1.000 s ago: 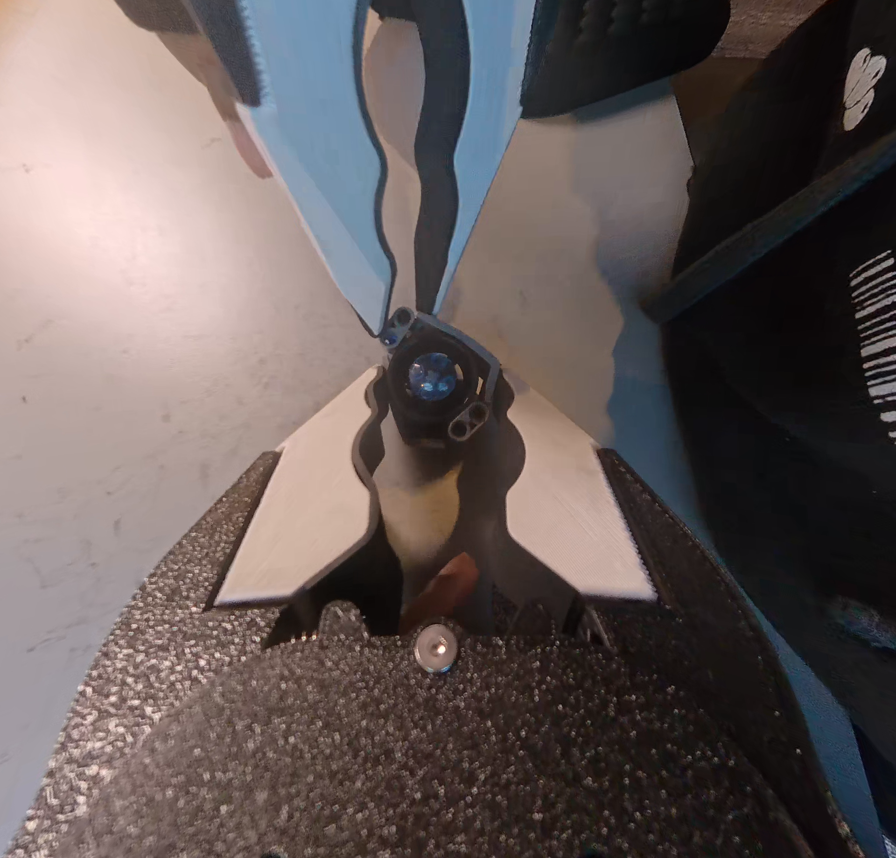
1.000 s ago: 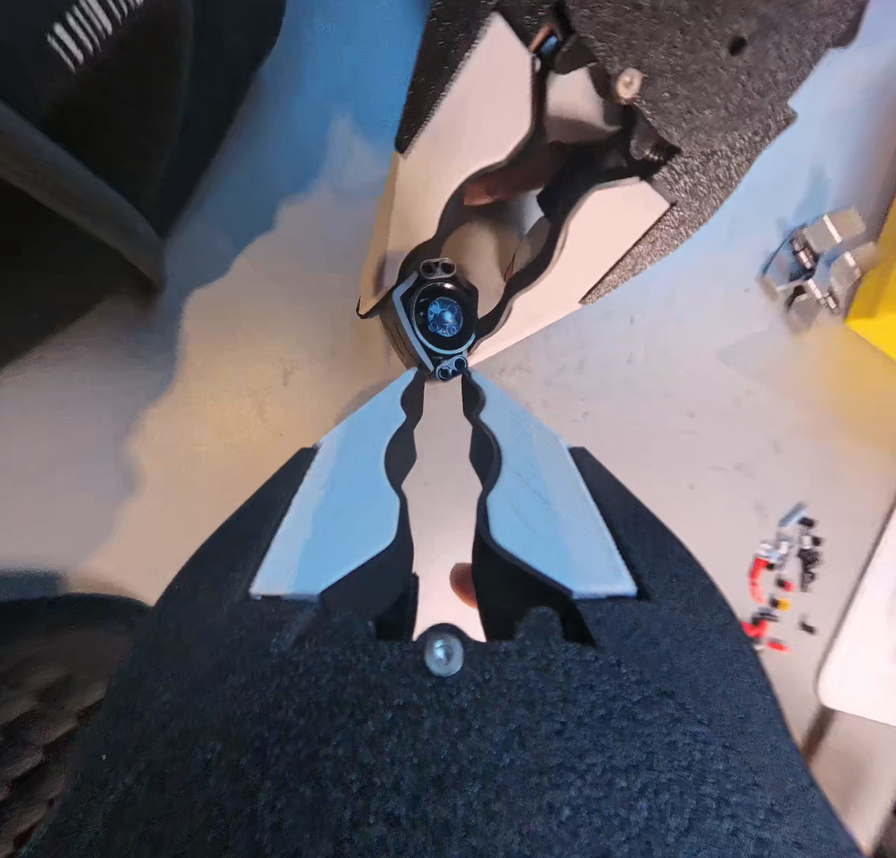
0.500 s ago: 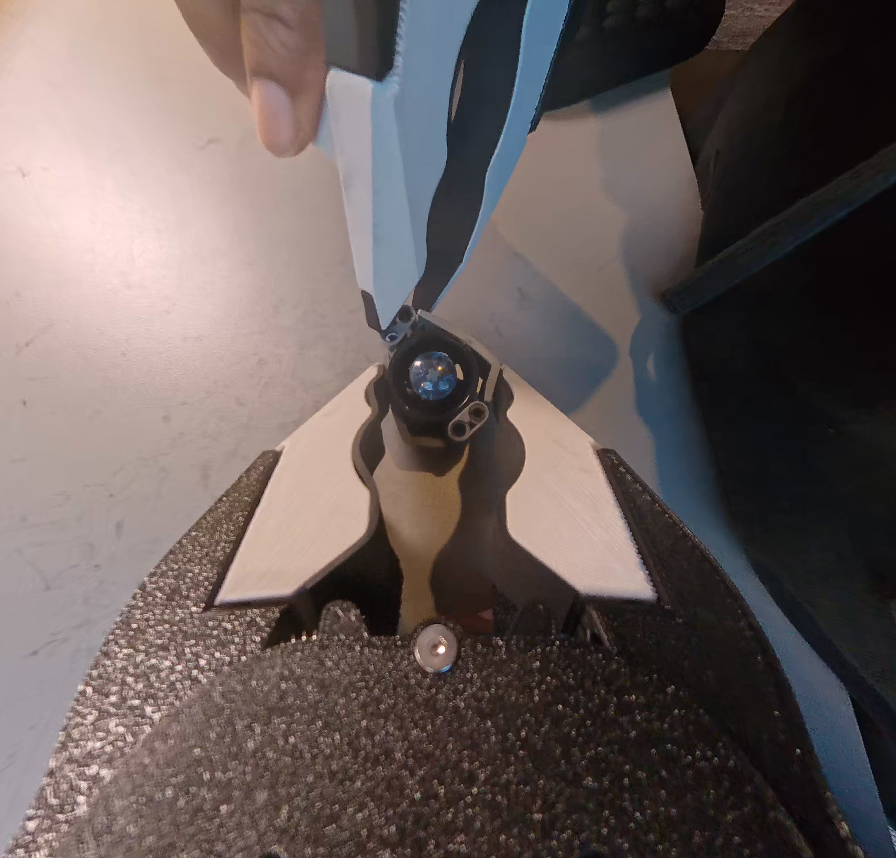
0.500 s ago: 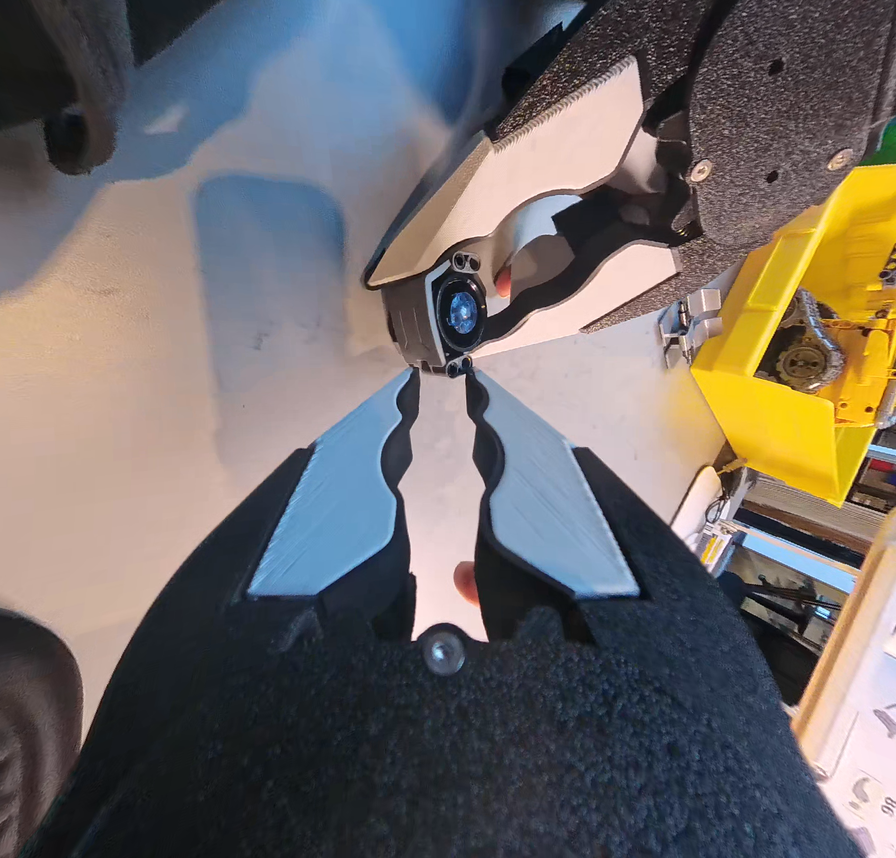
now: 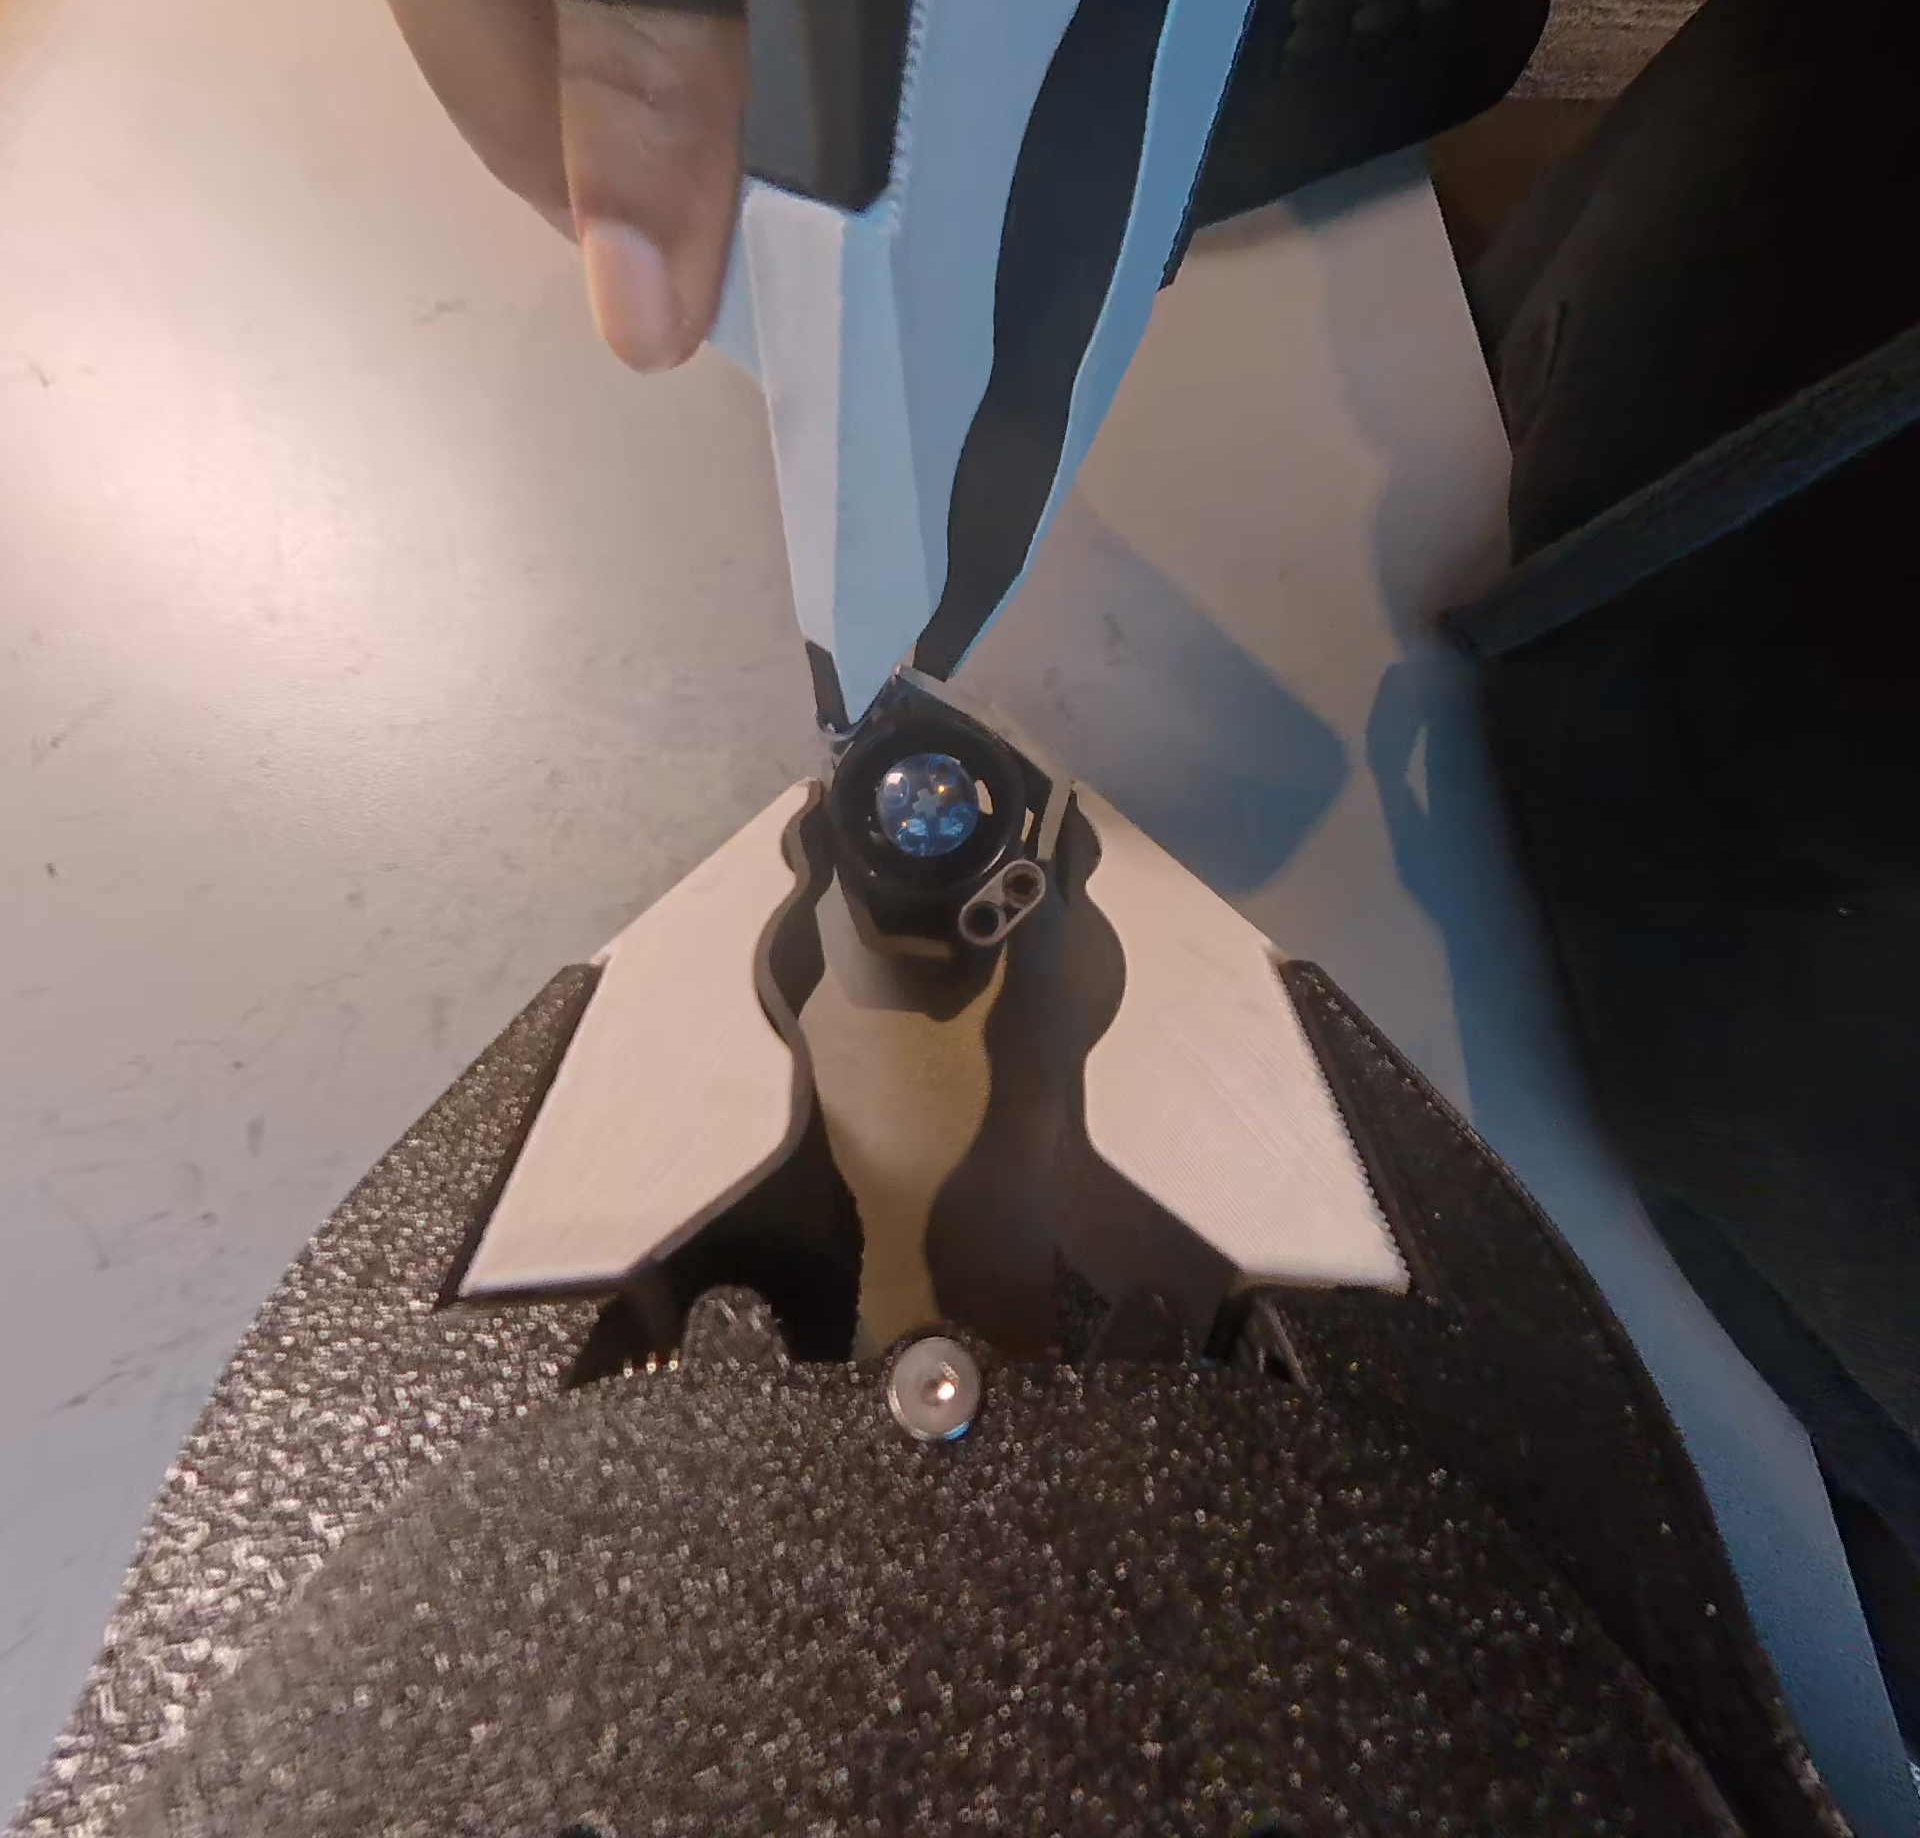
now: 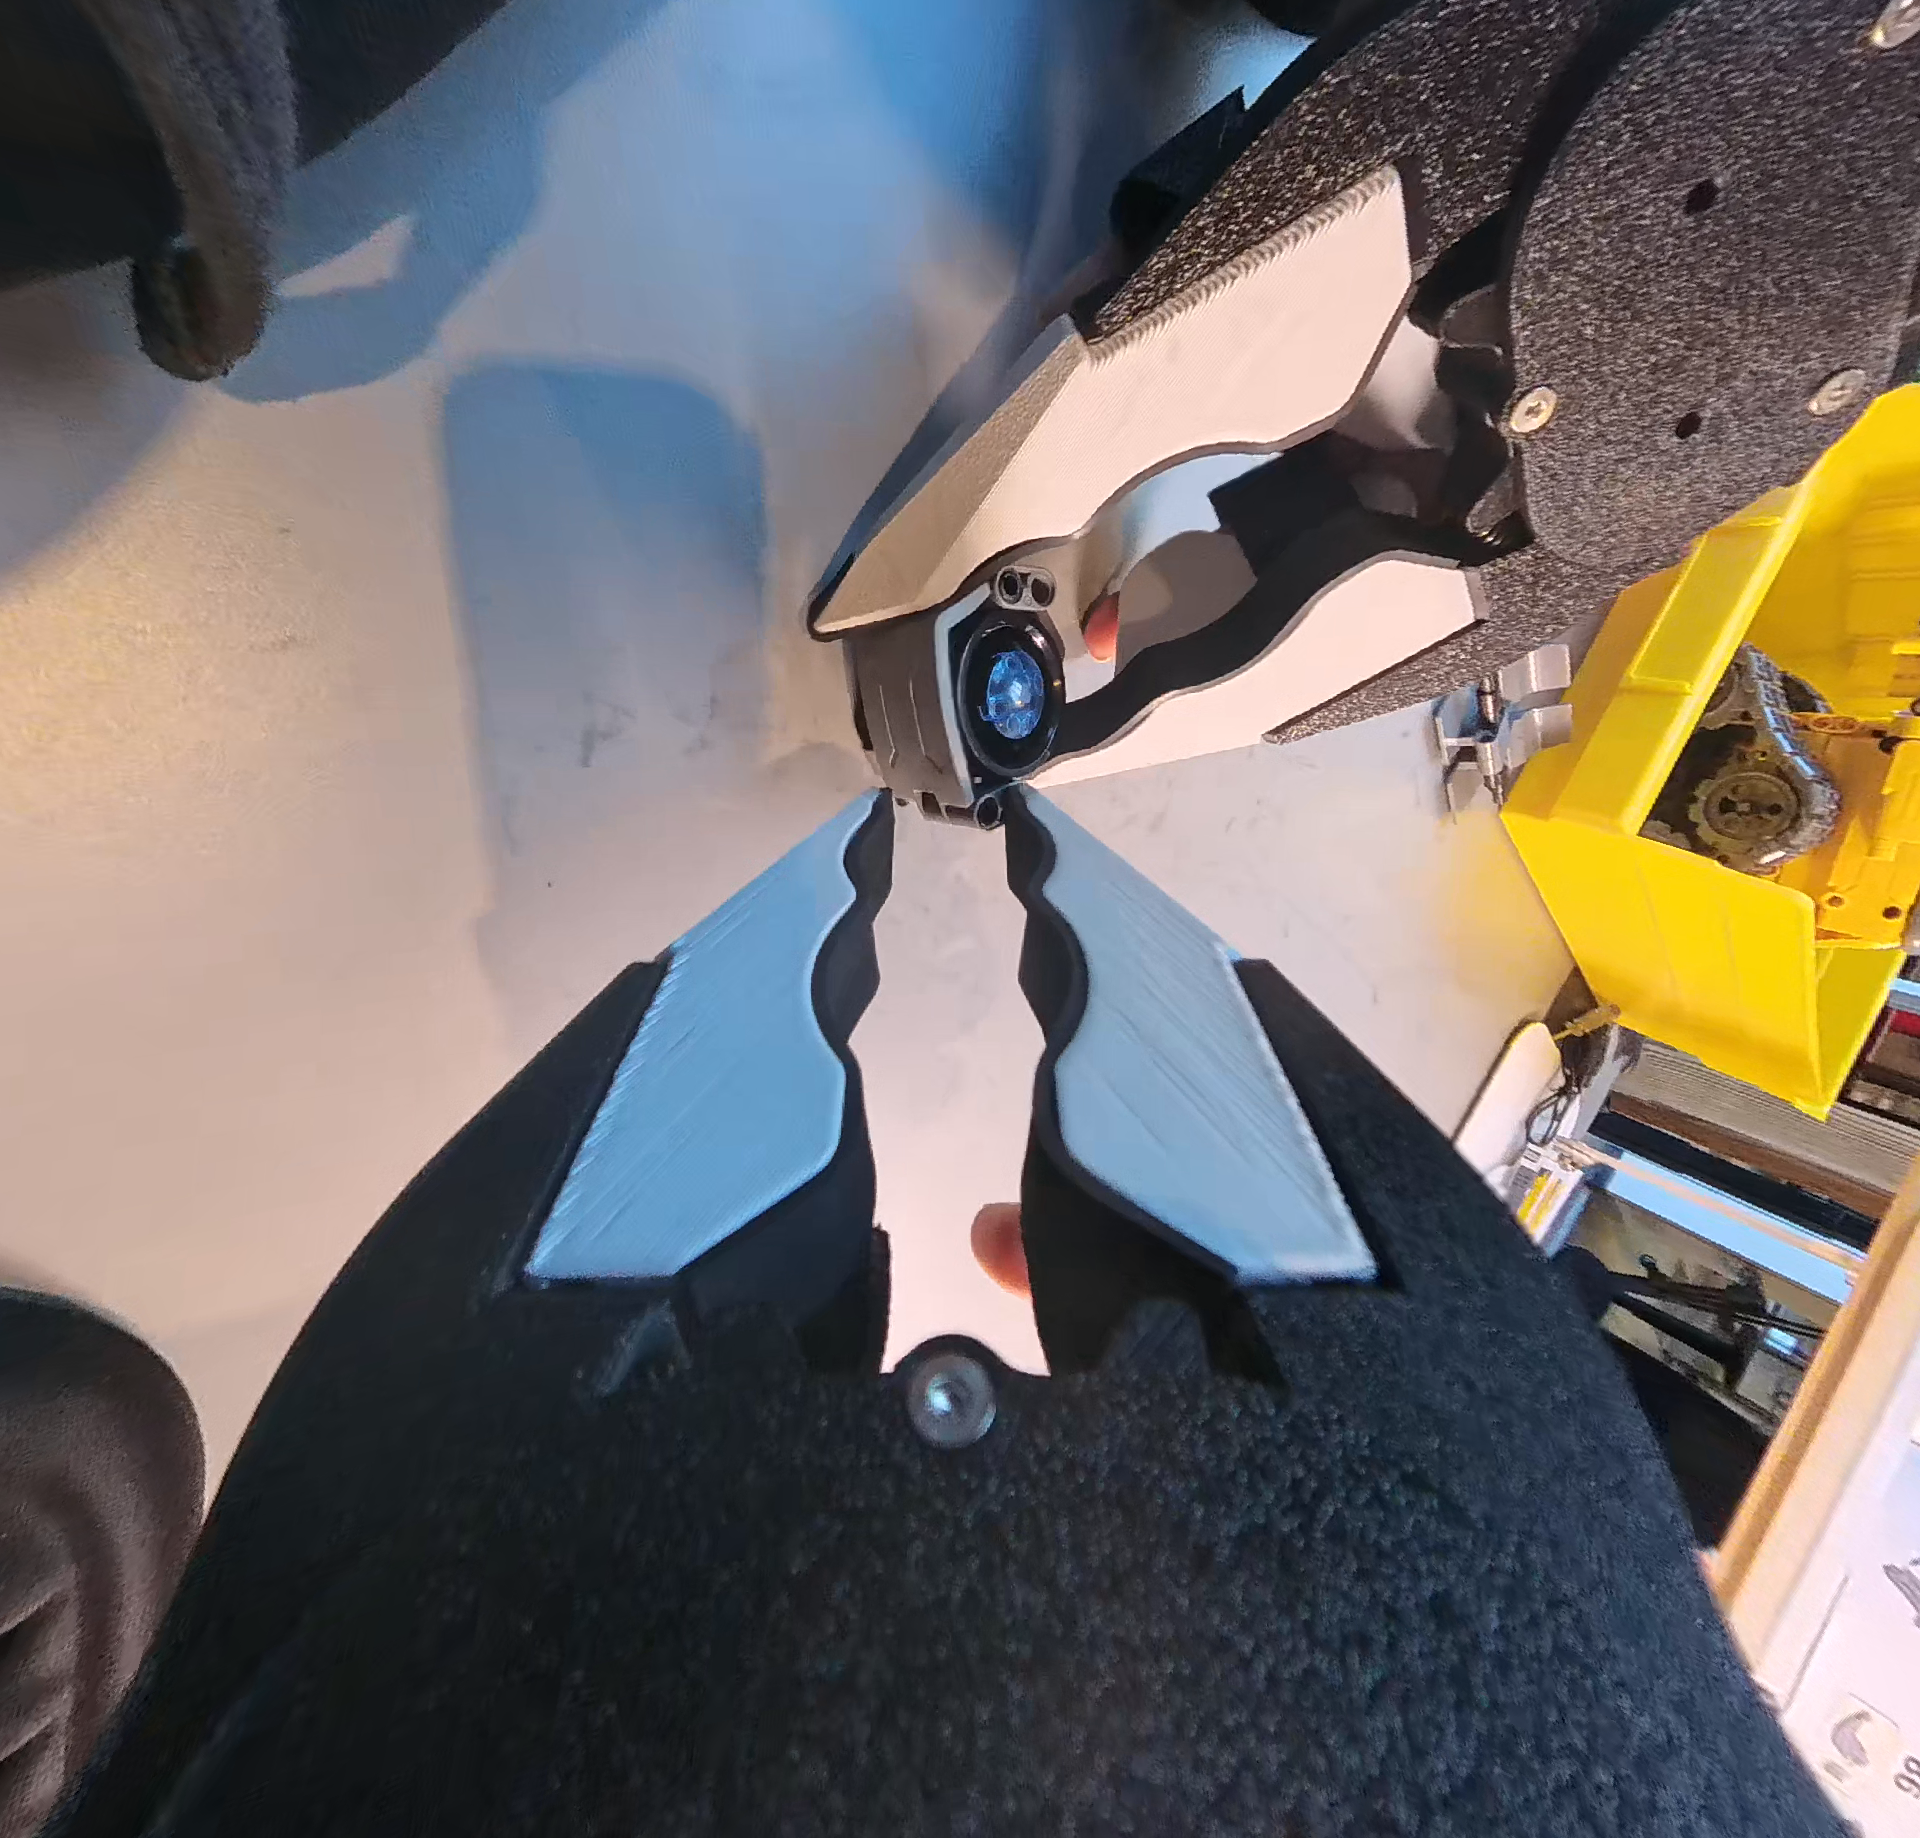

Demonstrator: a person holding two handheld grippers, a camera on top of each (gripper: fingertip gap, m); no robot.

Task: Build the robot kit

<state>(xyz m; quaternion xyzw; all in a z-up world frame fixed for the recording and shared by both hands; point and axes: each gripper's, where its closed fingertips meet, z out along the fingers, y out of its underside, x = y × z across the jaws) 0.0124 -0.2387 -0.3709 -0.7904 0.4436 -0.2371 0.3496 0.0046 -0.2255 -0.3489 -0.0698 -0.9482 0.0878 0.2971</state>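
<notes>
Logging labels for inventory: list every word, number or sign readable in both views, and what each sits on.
Left wrist view: no writing in sight.
Right wrist view, white sheet at the lower right edge: dark print, too blurred to read.
Right wrist view, yellow-and-black sticker on the metal frame: too small to read.

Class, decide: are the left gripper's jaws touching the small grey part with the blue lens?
Touching. The left wrist view shows the left gripper closed on the small grey part, jaws pressing its sides.

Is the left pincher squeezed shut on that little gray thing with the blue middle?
Yes, shut on it. The left gripper has both fingers pressed against the gray part, one on each side.
</notes>
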